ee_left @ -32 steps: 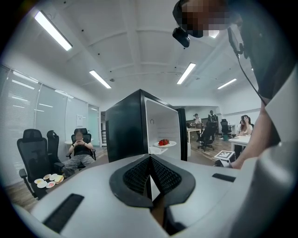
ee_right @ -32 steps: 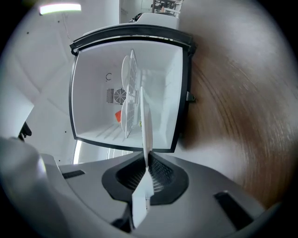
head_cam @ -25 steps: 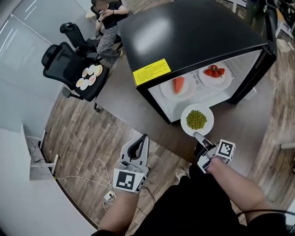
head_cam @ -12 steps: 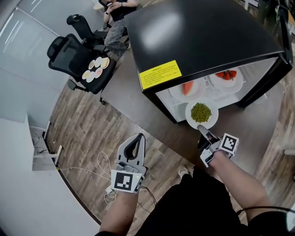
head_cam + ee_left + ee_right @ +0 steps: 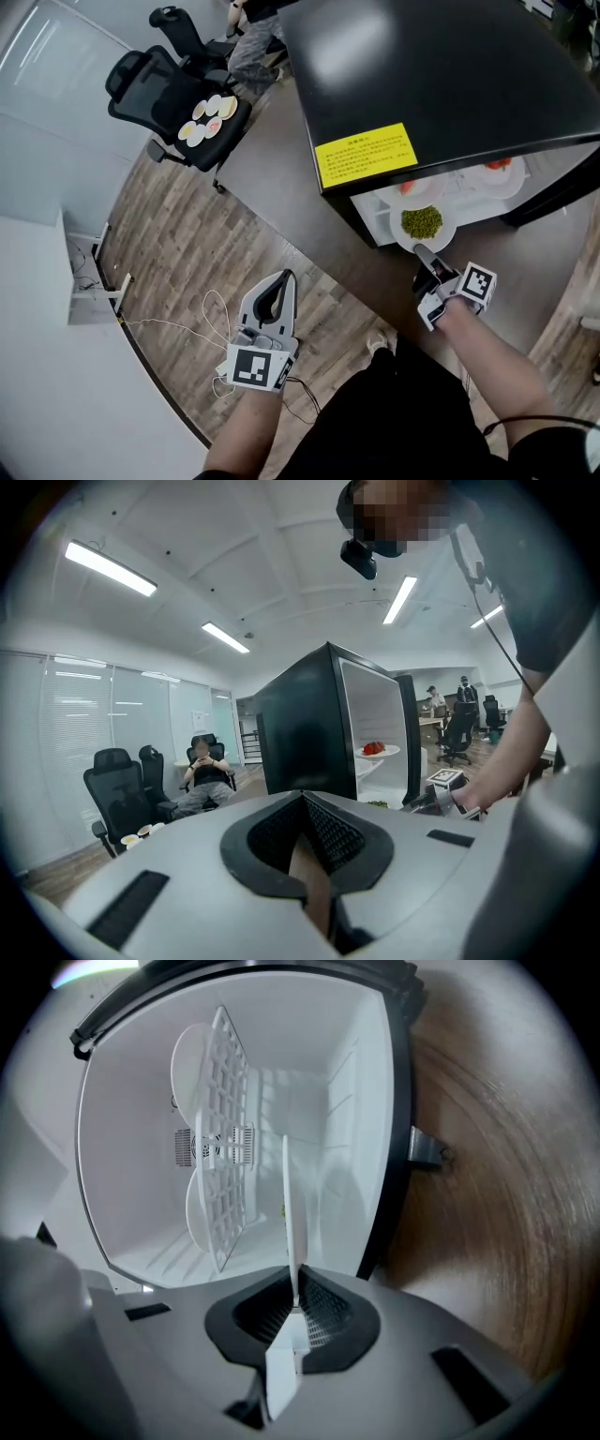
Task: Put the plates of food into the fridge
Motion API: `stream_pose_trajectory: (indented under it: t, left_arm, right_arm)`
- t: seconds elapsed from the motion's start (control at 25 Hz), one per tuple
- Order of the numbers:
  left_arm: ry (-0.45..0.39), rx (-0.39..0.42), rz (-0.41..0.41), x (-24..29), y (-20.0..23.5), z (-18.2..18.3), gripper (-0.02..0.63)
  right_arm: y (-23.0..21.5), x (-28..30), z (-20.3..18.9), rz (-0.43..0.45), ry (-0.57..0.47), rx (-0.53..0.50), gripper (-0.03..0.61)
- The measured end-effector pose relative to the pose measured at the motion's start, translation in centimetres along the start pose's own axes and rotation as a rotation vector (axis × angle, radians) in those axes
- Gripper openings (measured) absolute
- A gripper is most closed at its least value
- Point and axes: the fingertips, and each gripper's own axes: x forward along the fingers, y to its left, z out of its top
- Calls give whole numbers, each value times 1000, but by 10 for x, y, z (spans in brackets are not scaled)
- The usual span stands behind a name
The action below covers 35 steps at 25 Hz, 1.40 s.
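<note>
The right gripper (image 5: 424, 255) (image 5: 292, 1307) is clamped on the near rim of the plate of green peas (image 5: 447, 238), its jaws closed hard on the thin white edge (image 5: 289, 1213). The plate sticks straight out ahead of the gripper's tips. It sits at the open mouth of the black fridge (image 5: 441, 66), with its far side just under the fridge's top front edge. Beyond the held plate, deeper in the white interior (image 5: 347, 1101), two more plates stand on the wire shelf (image 5: 221, 1138). One is the plate of strawberries (image 5: 497, 171) (image 5: 380, 751), ahead and to the gripper's right. The other is a plate with a red-orange piece of food (image 5: 411, 188), ahead and slightly left. A yellow label (image 5: 367, 154) lies on the fridge top, forward and left of the gripper. The left gripper (image 5: 286, 279) (image 5: 302, 797) hangs well apart from the right one, on its left, over the wooden floor (image 5: 178, 244). Its jaws are together at the tips with nothing between them. Far ahead of it, slightly to its left, a black office chair (image 5: 150, 89) carries several small dishes (image 5: 206, 120).
</note>
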Motion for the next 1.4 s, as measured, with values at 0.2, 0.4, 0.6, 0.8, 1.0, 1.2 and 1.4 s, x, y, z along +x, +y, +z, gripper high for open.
stream_pose_trajectory:
  t: [0.2, 0.4, 0.6, 0.8, 1.0, 1.2, 1.4]
  left_arm:
    - [21, -16, 22, 0, 8, -10, 5]
    - [15, -35, 28, 5, 13, -10, 5]
    - [24, -39, 39, 2, 22, -11, 5]
    - [41, -50, 58, -4, 30, -19, 5]
    - [51, -55, 70, -10, 35, -25, 5]
    - [49, -61, 90, -12, 44, -26, 5]
    - [51, -70, 95, -13, 45, -30, 5]
  right_arm:
    - [-8, 13, 9, -33, 3, 4, 18]
    - [-12, 25, 14, -66, 21, 19, 18]
    - [-18, 33, 21, -105, 26, 11, 20]
    - [-24, 42, 23, -157, 70, -35, 20]
    - [-26, 50, 29, -185, 79, -50, 20]
    - [-27, 56, 27, -213, 93, -53, 21]
    - [-25, 59, 27, -260, 100, -126, 20]
